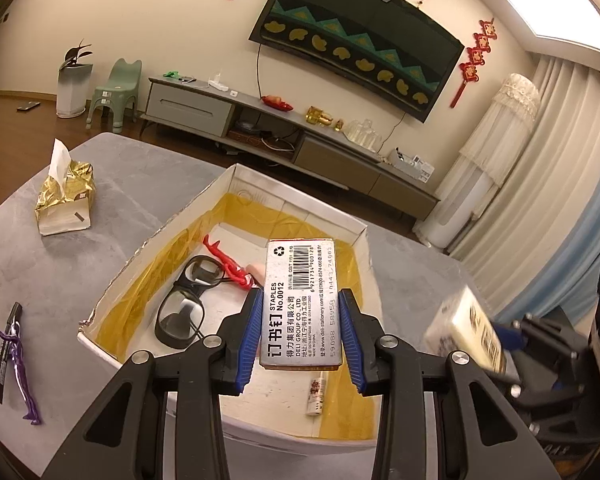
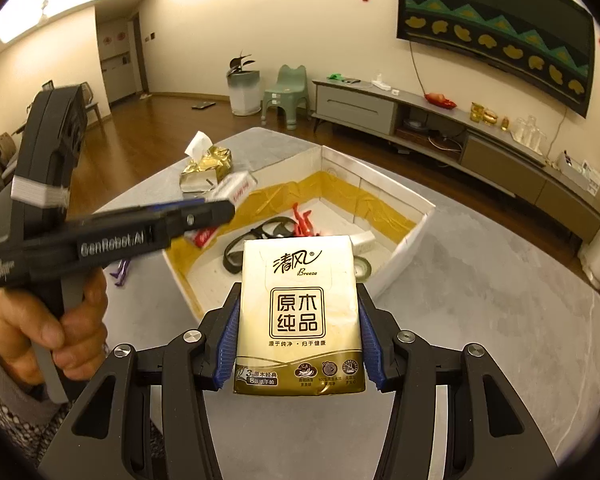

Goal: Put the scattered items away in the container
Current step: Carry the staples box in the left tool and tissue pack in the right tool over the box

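Observation:
My left gripper (image 1: 300,320) is shut on a staples box (image 1: 300,300), held above the white cardboard container (image 1: 140,256) with yellow tape inside. In the container lie black glasses (image 1: 184,304), a red figure (image 1: 224,260) and a small tube (image 1: 315,396). My right gripper (image 2: 298,336) is shut on a gold-and-white tissue pack (image 2: 298,312), held in front of the container (image 2: 404,256). In the right wrist view the left gripper (image 2: 204,208) reaches over the container with the staples box (image 2: 238,188) between its fingers. A purple figure (image 1: 18,360) and a black pen (image 1: 6,352) lie on the grey table.
A torn gold tissue bag (image 1: 66,196) stands on the grey table (image 1: 60,272) at the back left. A hand (image 2: 48,328) holds the left gripper's handle. Behind the table are a TV stand (image 1: 260,120), a green stool (image 1: 114,92) and a wood floor.

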Available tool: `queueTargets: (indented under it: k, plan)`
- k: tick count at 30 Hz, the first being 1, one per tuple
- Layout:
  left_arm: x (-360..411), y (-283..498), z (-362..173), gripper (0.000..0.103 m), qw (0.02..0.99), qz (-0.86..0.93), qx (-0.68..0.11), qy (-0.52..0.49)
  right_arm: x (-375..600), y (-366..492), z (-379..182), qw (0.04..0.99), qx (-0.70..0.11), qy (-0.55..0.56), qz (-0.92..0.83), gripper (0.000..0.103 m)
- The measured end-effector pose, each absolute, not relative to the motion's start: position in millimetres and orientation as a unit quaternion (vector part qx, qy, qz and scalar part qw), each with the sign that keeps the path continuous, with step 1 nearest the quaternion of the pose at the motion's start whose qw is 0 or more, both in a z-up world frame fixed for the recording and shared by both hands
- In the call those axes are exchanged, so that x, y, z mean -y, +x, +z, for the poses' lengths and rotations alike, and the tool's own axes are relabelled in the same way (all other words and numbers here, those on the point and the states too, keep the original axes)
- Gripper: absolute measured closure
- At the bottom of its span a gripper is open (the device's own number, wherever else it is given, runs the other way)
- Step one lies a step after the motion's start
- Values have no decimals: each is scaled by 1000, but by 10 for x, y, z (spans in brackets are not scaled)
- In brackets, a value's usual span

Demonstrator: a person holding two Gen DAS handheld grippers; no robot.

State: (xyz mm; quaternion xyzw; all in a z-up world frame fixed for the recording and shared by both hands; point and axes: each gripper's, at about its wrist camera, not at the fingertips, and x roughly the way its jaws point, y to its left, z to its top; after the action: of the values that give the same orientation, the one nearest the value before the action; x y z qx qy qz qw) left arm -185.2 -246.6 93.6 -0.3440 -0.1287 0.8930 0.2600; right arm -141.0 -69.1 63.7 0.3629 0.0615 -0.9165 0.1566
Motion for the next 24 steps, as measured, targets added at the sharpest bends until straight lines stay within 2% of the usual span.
queueTargets:
  k: [24]
  plan:
    - [2295, -2068, 643, 64, 236, 888, 69, -388, 767, -2633, 662, 175, -81, 405, -894, 49]
